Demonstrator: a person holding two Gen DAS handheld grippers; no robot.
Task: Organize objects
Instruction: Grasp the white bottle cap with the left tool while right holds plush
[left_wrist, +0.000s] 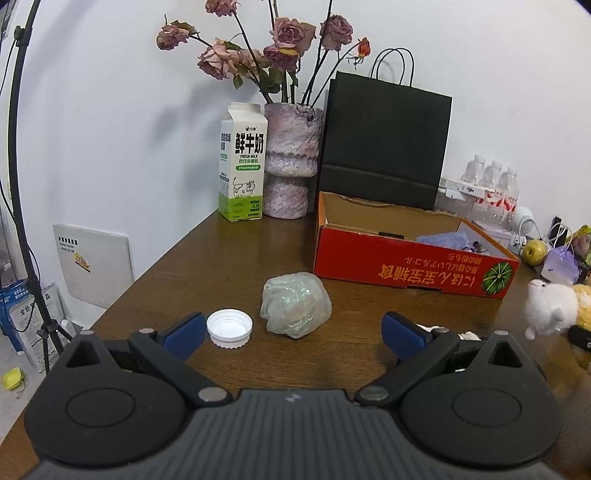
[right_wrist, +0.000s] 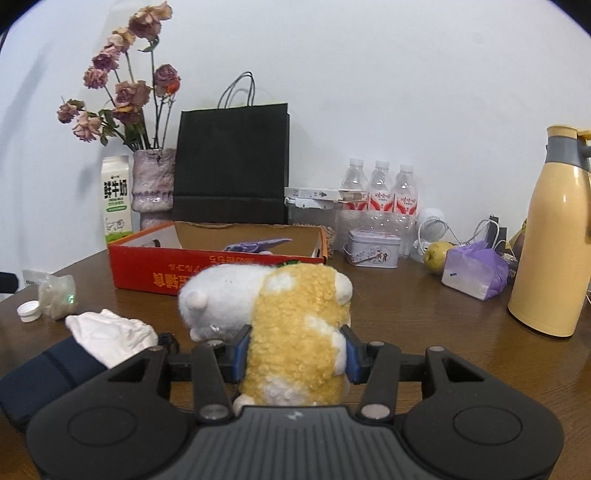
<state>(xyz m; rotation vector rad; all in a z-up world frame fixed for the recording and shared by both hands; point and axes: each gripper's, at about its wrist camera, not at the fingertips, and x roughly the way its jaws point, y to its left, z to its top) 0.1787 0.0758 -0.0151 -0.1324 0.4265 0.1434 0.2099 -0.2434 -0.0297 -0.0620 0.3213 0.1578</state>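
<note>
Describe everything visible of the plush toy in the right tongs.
The plush toy is a small stuffed animal of fuzzy white pile with a curly yellow back patched white, and a pale pink ear. The right tongs are shut on its body, blue pads pressing both flanks, its head turned left. It is in front of the red cardboard box. In the left wrist view it shows at the right edge.

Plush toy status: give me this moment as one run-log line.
right tongs: shut on plush toy | left tongs: open, empty | red box: open, toy not yet inside | white cap: on table
</note>
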